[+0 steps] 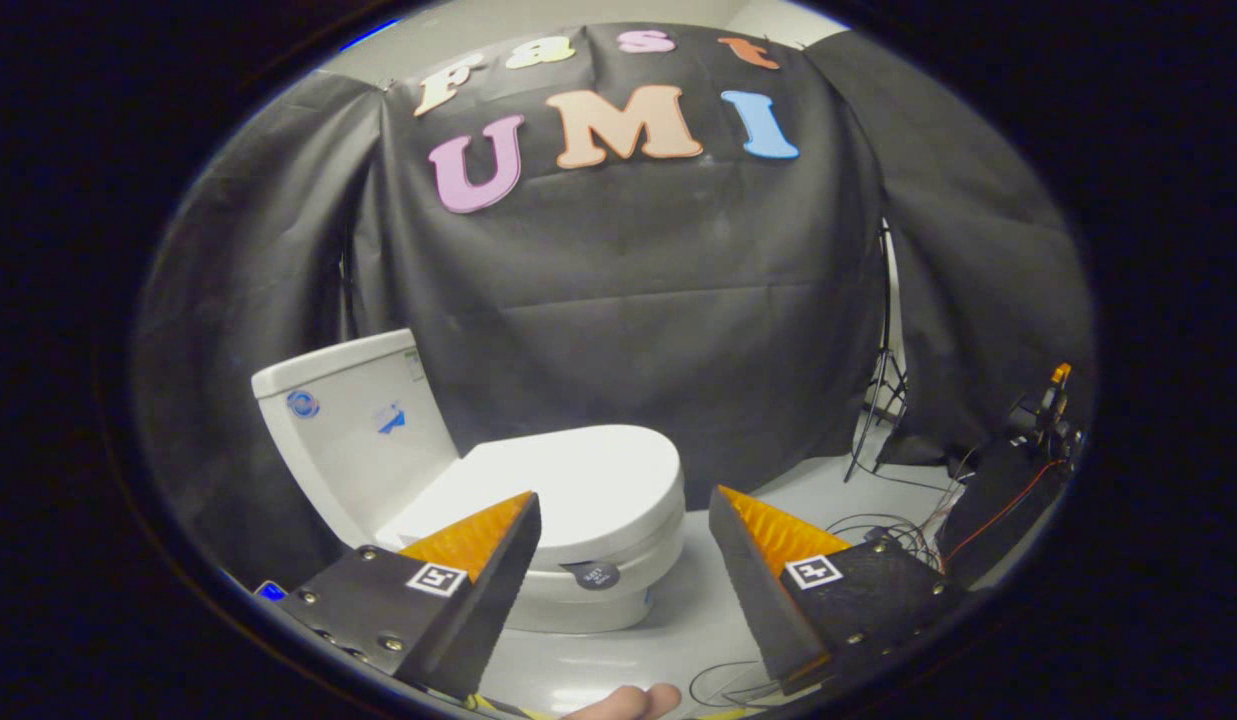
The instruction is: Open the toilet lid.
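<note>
A white toilet stands on the floor ahead of me, its lid [578, 478] lying flat and closed on the bowl. Its tank [353, 430] rises behind the lid, against the black cloth wall. My gripper [623, 505] is open, with a wide gap between the fingers and nothing held. The left finger [498, 545] overlaps the near left part of the lid in view; the right finger [753, 560] stands off to the right of the bowl. The lid's front rim lies just beyond the fingertips, apart from them.
A tripod stand [883, 390] and loose cables [888, 530] lie on the pale floor to the right of the toilet, near dark equipment [1018, 470]. A person's fingers [628, 703] show below, between my gripper's fingers. Open floor lies ahead of the bowl.
</note>
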A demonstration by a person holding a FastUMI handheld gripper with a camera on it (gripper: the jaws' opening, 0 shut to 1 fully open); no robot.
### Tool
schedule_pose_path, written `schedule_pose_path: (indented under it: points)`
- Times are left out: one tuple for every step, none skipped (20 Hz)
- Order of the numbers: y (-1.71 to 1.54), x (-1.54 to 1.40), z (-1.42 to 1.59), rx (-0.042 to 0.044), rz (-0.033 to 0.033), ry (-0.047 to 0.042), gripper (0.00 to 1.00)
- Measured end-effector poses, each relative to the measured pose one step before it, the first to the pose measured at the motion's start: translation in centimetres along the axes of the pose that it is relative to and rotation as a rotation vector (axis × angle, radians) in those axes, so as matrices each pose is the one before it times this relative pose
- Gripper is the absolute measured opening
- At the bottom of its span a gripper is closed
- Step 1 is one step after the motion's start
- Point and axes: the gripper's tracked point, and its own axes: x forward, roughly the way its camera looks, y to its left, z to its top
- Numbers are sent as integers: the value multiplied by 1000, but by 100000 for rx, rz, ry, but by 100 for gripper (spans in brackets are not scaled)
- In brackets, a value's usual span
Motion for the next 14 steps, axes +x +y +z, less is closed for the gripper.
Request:
schedule_pose_path:
  points:
    - [413,776,-1038,179,1122,2364,100]
    - [564,795,-810,1255,1057,1234,100]
    - [323,752,-878,1597,751,1352,100]
    - [279,705,-851,2057,754,708,100]
    - [339,658,-870,2767,776,423,100]
    - [250,627,-876,2983,531,792,100]
    - [69,683,-921,2807,201,619,100]
    - [-122,631,-672,3384,-477,585,100]
    - [148,224,-674,4090,635,315,100]
    - [234,443,-416,3824,1169,-155,100]
    - [121,608,-400,4461,1539,-1212,100]
    - [189,306,-117,5069,1389,-1125,100]
    - [-64,234,-177,5954,1526,-1494,100]
    - [-67,335,-80,6140,1323,-1921,100]
